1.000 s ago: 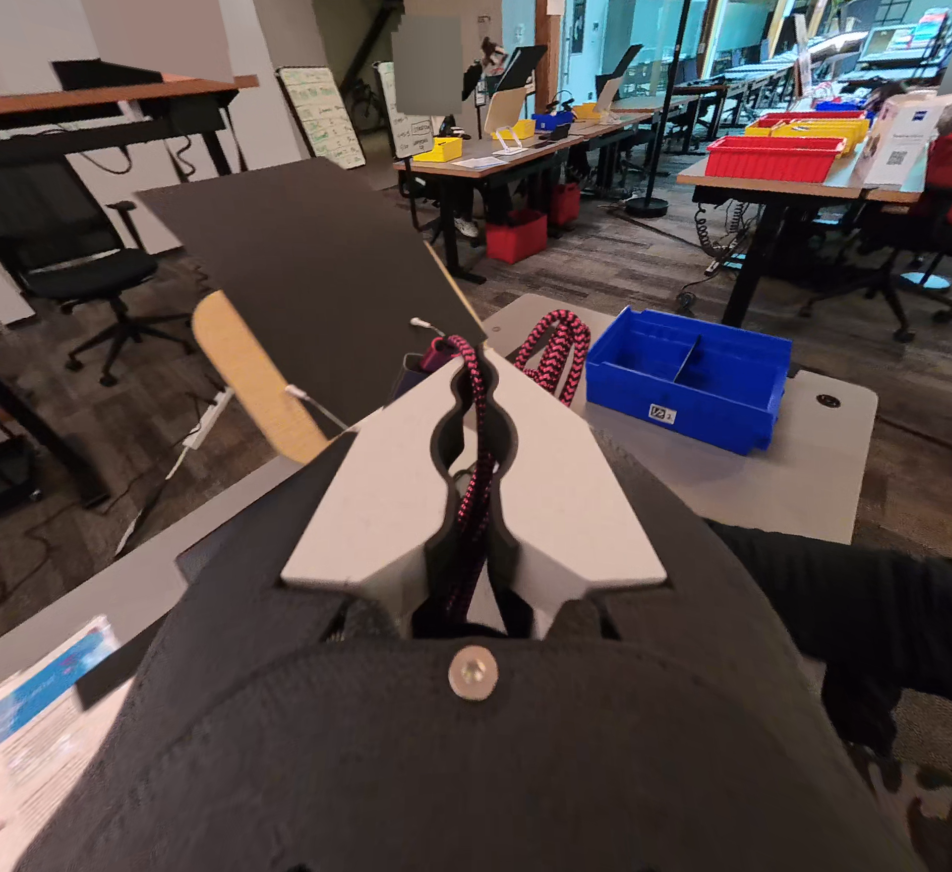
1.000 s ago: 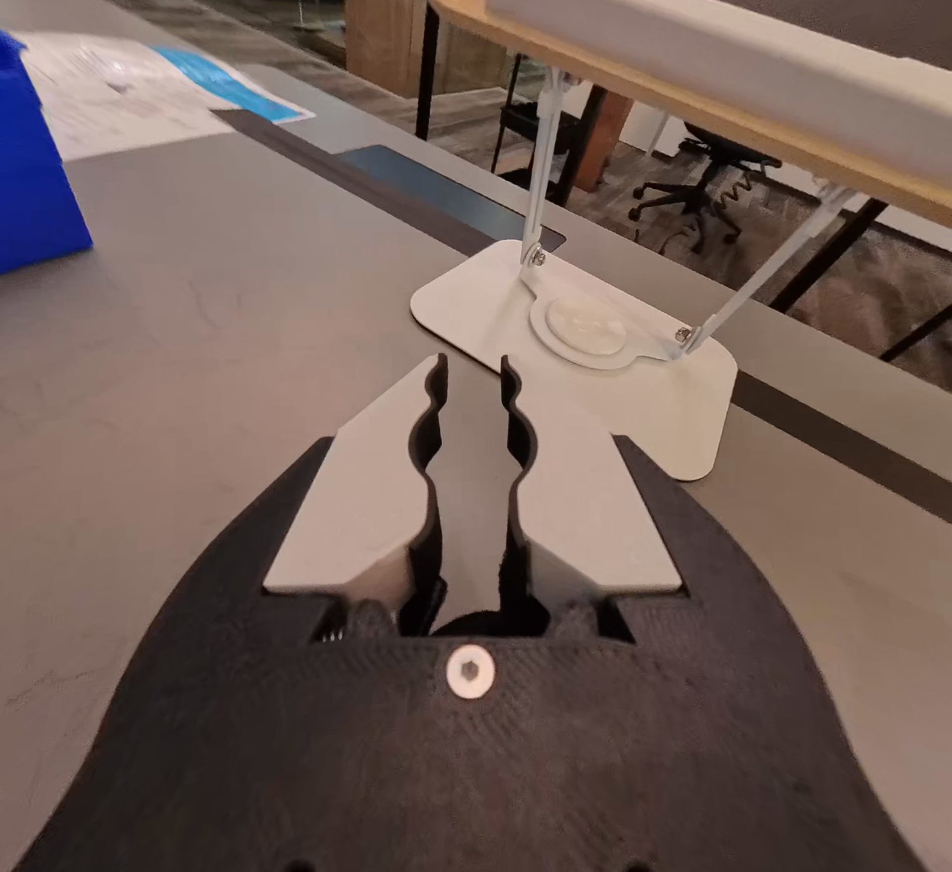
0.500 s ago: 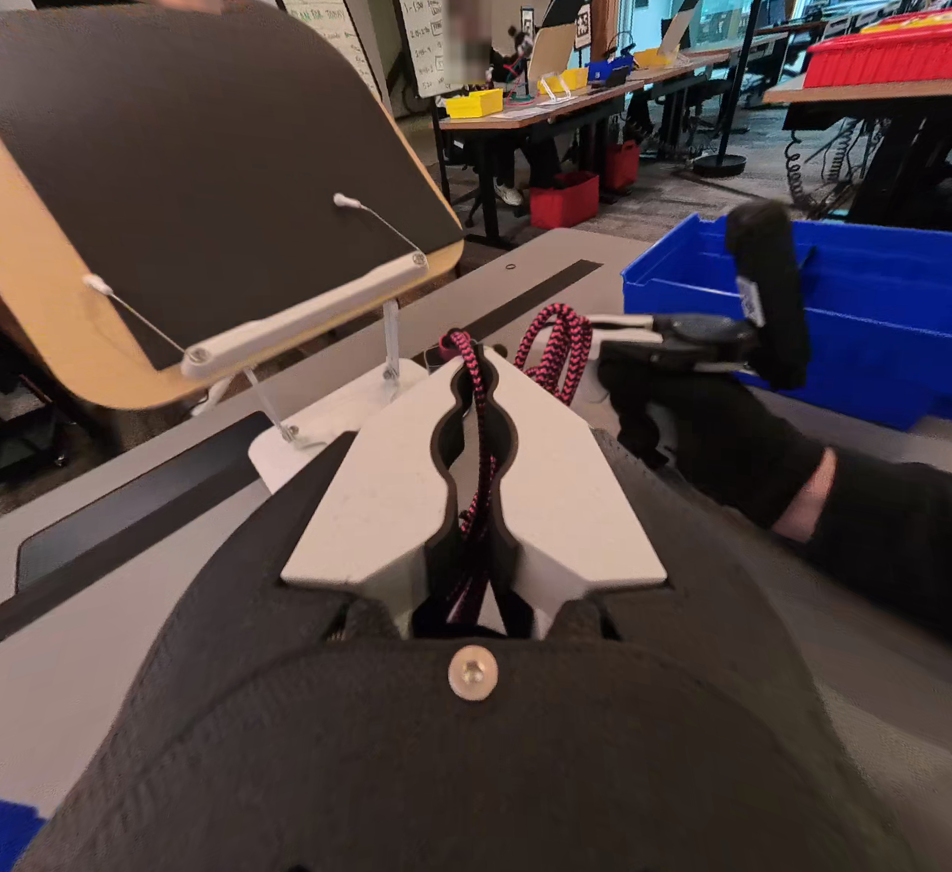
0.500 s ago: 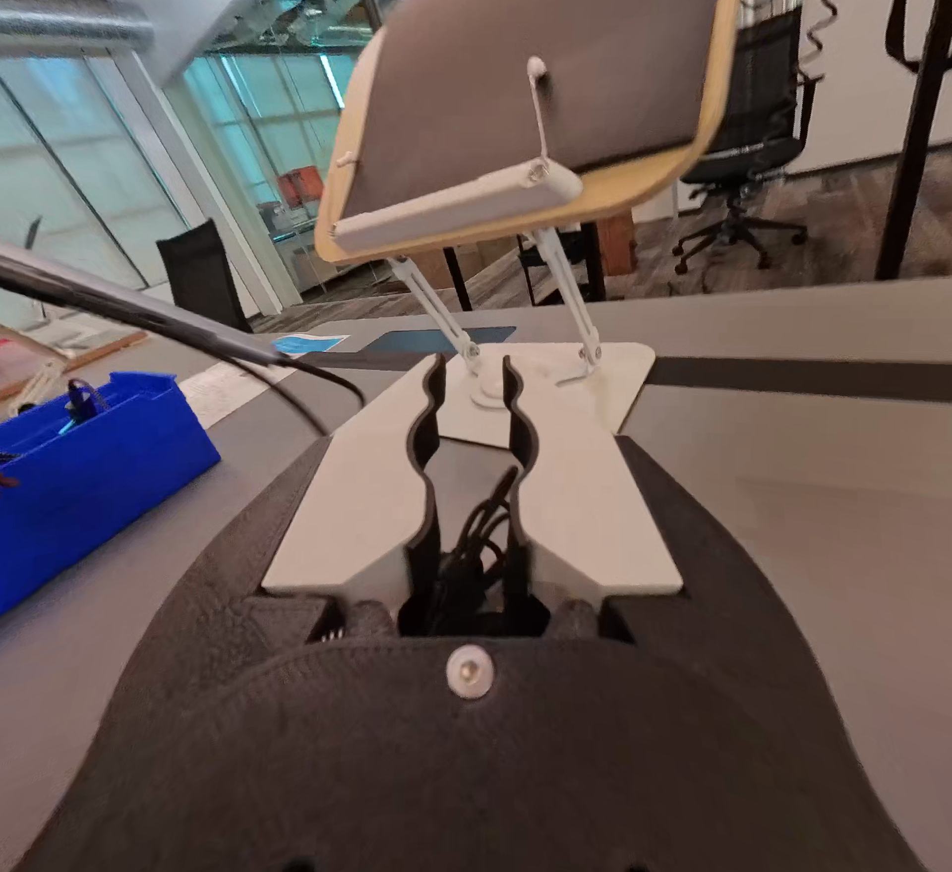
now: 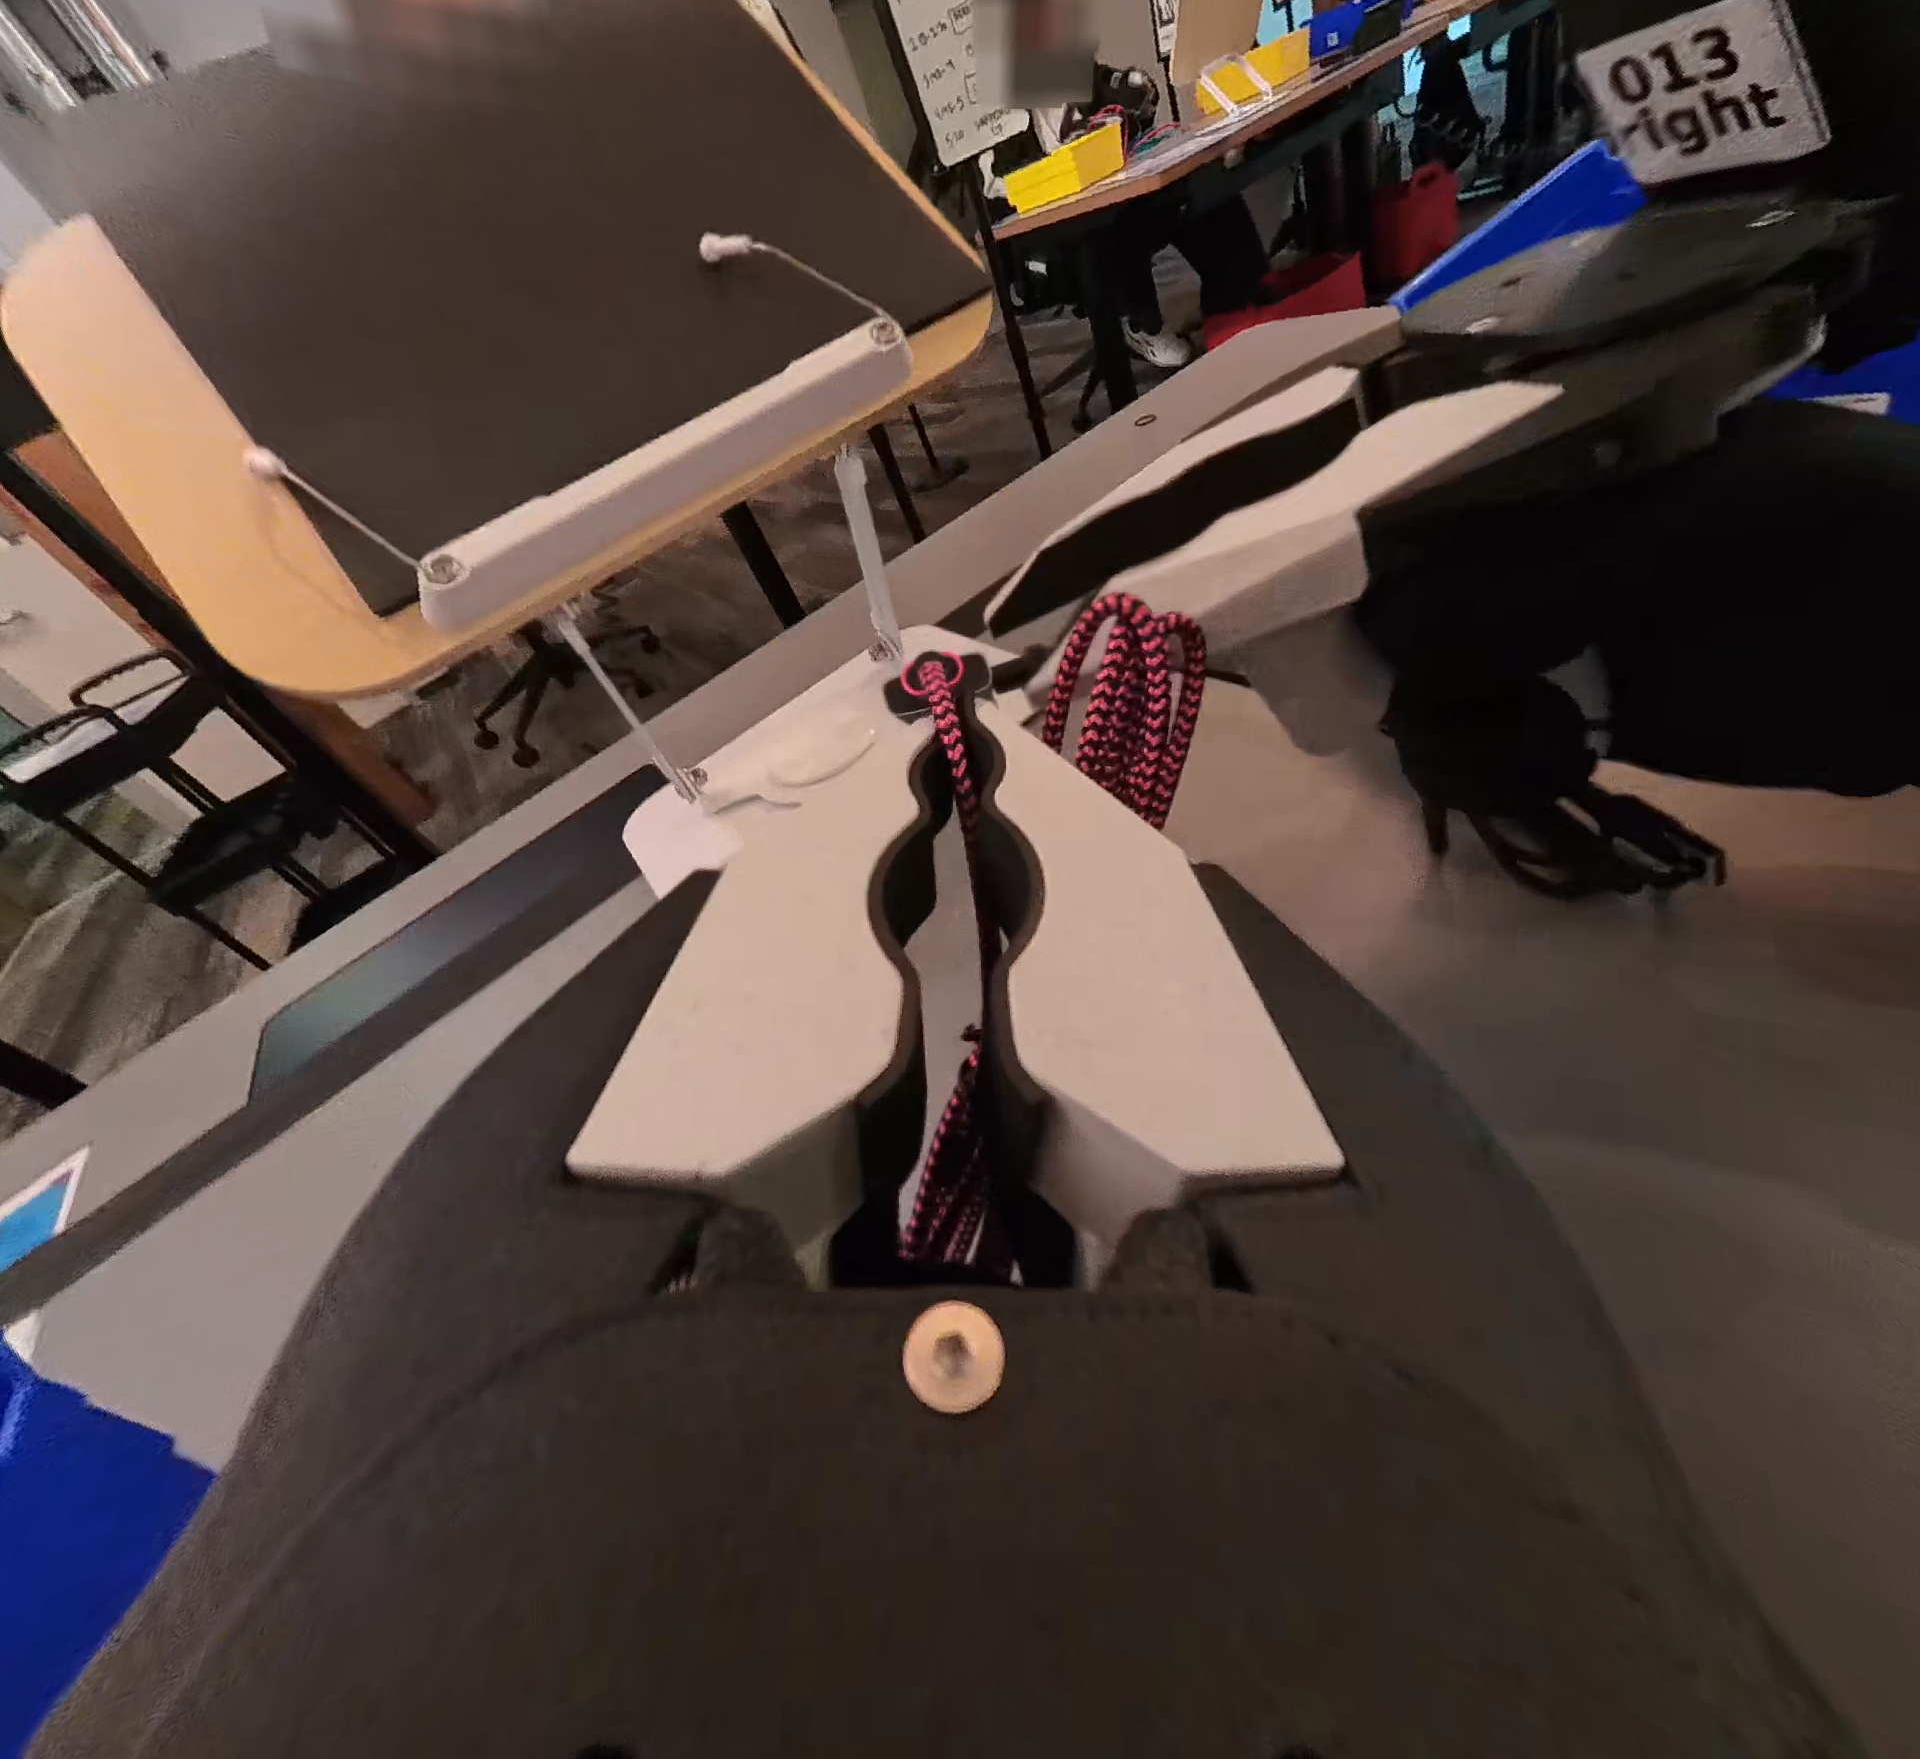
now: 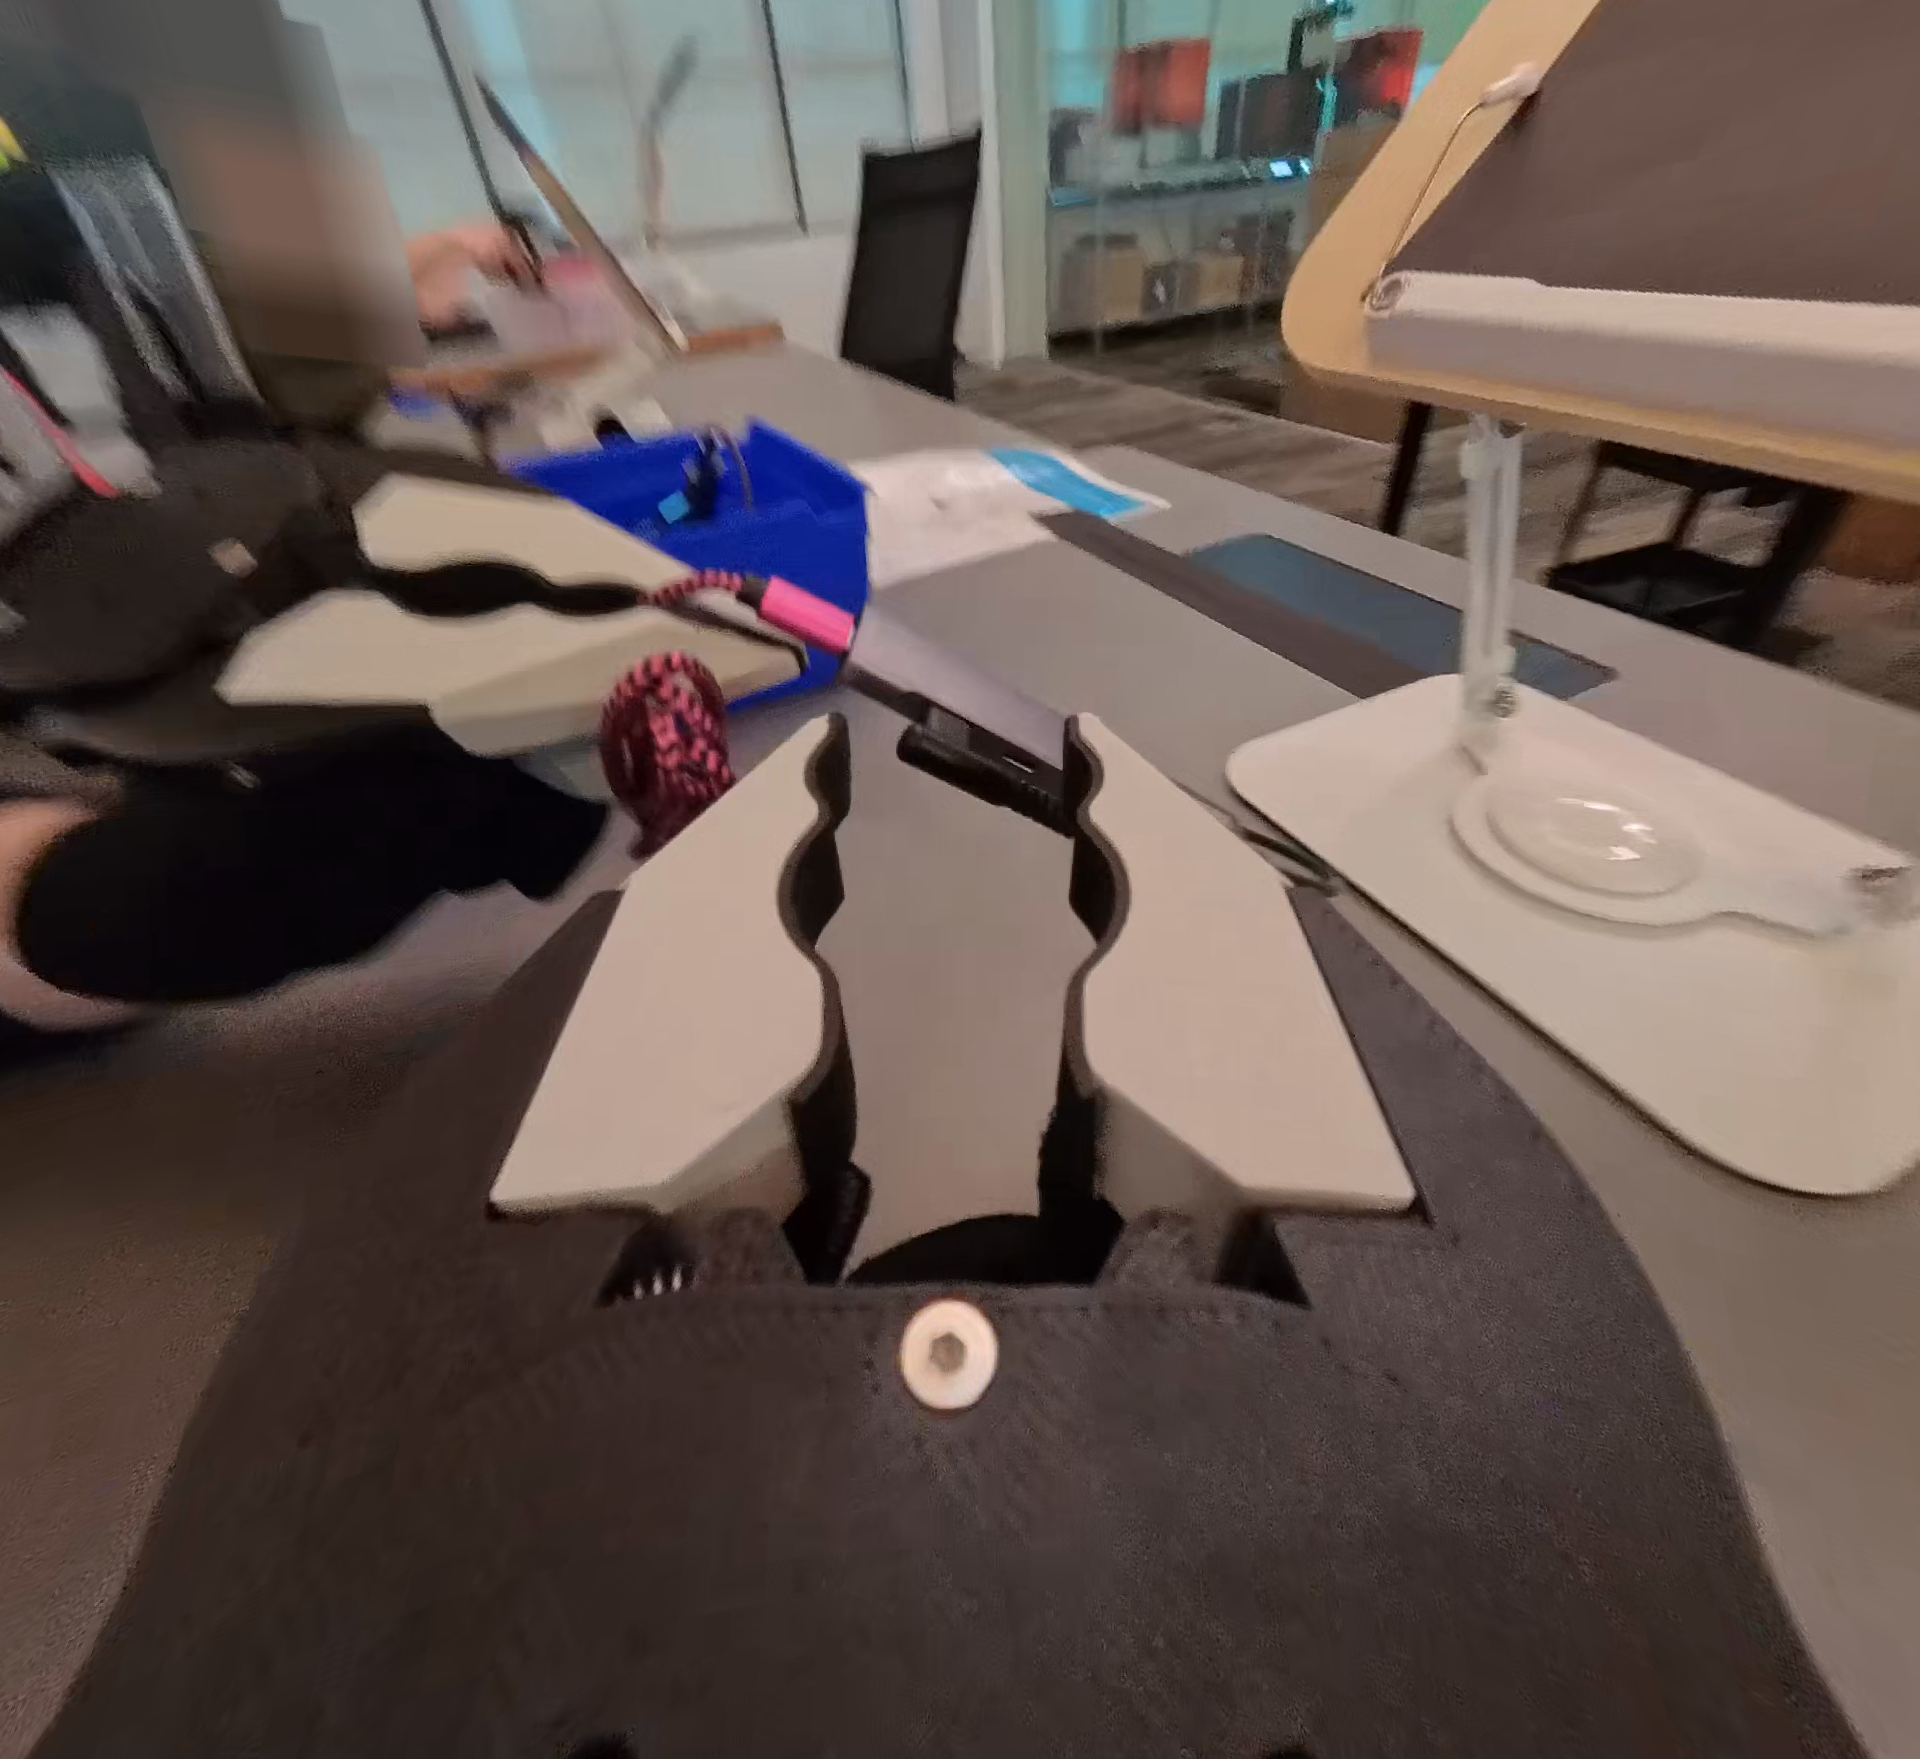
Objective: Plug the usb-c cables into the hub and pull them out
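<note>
The right gripper (image 6: 951, 774) hangs over the grey table (image 6: 1091, 629) with its jaws apart, a dark hub (image 6: 982, 733) lying tilted just beyond its fingertips. Left of the hub, the left gripper (image 6: 727, 608) pinches a pink-and-black braided cable (image 6: 665, 743), whose pink plug (image 6: 805, 616) meets the hub's far end. A blue bin (image 6: 790, 525) sits behind the hub, a white stand base (image 6: 1558, 961) to its right.

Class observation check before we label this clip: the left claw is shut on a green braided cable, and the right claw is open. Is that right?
Not quite. The braided cable in the left claw is pink and black, not green, as the left wrist view shows. The right claw is indeed open.
</note>
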{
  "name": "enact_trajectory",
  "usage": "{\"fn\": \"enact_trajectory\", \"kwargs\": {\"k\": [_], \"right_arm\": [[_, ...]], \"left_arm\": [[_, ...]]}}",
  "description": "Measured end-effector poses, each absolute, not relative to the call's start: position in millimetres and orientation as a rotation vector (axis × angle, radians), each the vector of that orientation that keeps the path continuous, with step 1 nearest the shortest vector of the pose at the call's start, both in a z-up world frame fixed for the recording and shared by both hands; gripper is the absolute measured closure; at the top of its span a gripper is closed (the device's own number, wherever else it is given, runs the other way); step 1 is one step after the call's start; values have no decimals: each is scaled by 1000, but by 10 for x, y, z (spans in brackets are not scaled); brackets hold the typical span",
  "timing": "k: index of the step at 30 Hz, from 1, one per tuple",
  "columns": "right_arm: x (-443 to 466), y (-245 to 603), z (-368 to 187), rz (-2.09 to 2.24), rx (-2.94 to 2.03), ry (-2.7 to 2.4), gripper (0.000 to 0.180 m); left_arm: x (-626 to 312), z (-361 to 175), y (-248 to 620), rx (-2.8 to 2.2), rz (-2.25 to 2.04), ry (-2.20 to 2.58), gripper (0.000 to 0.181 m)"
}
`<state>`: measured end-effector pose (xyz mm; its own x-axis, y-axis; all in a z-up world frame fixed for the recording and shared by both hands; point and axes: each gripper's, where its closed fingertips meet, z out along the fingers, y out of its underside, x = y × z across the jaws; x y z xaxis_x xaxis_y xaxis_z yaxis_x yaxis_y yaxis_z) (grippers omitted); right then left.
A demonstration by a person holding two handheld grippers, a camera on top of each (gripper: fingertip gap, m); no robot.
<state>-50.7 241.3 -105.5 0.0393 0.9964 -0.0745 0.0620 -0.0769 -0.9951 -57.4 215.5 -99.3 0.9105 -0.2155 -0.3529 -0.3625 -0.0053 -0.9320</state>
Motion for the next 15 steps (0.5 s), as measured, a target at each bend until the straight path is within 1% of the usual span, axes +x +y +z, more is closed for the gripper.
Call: {"fn": "enact_trajectory", "kwargs": {"k": [2,5,6,11,12,13,14,15], "right_arm": [[-537,2395,-1199,1014,-1300,-1308,142],[-574,2464,-1297,766,-1263,-1355,158],[-591,2460,-1337,706,-1248,-1380,165],[-607,2454,-1398,469,-1138,-1459,172],[-607,2434,-1397,431,-1104,-1482,174],[-605,2419,-1389,384,-1070,-1500,175],[-602,2413,-1385,343,-1048,-1513,175],[-600,2409,-1381,304,-1028,-1520,175]], "left_arm": [[-621,-1041,2148,-1599,131,439,181],[-635,-1111,2133,-1621,70,407,181],[-634,-1132,2127,-1629,48,397,181],[-610,-1207,2088,-1689,-88,372,181],[-579,-1185,2056,-1692,-145,374,174],[-534,-1165,2013,-1708,-217,372,159],[-507,-1109,1971,-1723,-293,339,133],[-467,-1030,1911,-1730,-373,319,117]]}}
